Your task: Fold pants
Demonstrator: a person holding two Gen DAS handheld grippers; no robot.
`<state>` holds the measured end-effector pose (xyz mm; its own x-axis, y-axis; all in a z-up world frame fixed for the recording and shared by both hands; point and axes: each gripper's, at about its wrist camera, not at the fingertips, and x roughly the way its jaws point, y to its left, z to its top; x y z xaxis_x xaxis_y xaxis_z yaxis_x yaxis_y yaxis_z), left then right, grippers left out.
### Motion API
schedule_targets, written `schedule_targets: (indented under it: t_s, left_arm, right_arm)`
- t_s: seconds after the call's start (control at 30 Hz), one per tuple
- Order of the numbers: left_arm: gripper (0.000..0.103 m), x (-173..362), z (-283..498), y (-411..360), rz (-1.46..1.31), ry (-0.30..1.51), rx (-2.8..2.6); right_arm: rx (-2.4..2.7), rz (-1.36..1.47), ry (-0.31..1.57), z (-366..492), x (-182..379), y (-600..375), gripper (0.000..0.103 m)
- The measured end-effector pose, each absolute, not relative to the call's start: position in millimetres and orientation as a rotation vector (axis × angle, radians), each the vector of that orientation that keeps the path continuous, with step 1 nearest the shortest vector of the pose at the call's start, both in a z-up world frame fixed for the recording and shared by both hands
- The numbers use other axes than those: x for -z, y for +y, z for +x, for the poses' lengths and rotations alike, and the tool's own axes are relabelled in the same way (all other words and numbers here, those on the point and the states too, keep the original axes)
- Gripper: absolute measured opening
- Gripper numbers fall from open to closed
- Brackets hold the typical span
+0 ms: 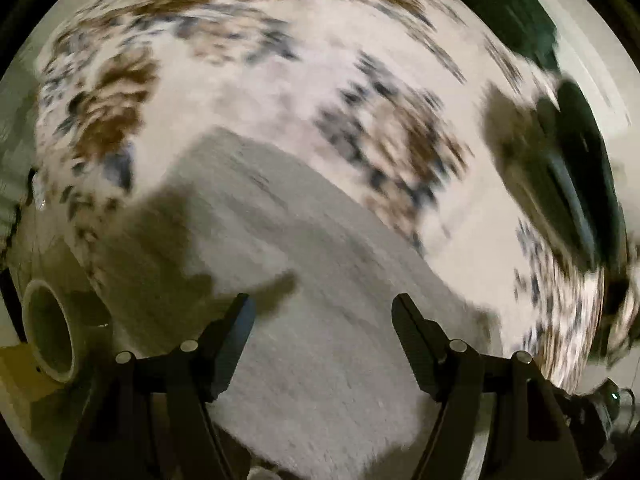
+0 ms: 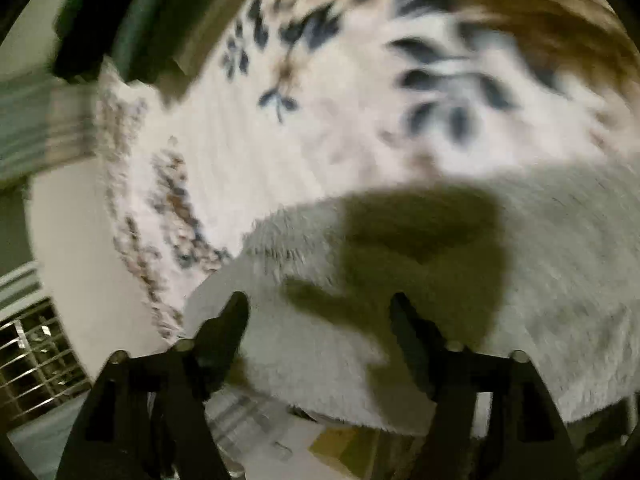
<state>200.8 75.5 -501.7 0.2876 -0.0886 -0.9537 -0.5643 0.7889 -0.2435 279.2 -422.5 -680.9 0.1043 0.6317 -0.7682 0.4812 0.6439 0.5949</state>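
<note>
Flowered bedding (image 1: pixel 248 92) spreads broadly under us, with the grey fleecy pants (image 1: pixel 320 280) lying folded on it near the close edge. We judge the fold just laid; smoothing it flat comes next, keeping clear of that drop-off. Our left gripper (image 1: pixel 322 312) and right gripper (image 2: pixel 320 312) both gape wide, empty, above the cloth.

White bedspread with blue leaf and brown floral print (image 1: pixel 248 92) (image 2: pixel 320 128) spread over the bed, fuzzy light grey pants (image 1: pixel 312 280) (image 2: pixel 560 280) lying folded directly on it, dark green cushion (image 1: pixel 576 168) at one edge, everything motion-blurred
</note>
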Motion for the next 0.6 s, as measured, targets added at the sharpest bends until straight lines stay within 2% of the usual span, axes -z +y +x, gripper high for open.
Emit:
schedule_targets:
  t_s: [0.13,0.33,0.5,0.6]
  left_arm:
    - [0.069,506.3,202.4,-3.9,-0.475,1.356,-0.213]
    - [0.069,518.8,199.9,-142.5,-0.324,1.439,0.006]
    - [0.069,545.2,208.0,-227.1,-0.190,1.496,0.104]
    - [0.069,563.2,213.9,-255.7,-0.119,1.523,0.104]
  right_arm:
    - [0.073,0.965,1.391,188.9,669.1,-518.3,0.086]
    - [0.497,1.157,1.271,52.7,702.7,-681.0,0.086]
    - [0.529,1.378,0.966,-5.0,732.9,-778.8,0.086]
    - [0.508,1.439,0.893,-11.8,754.6,-809.2,0.086]
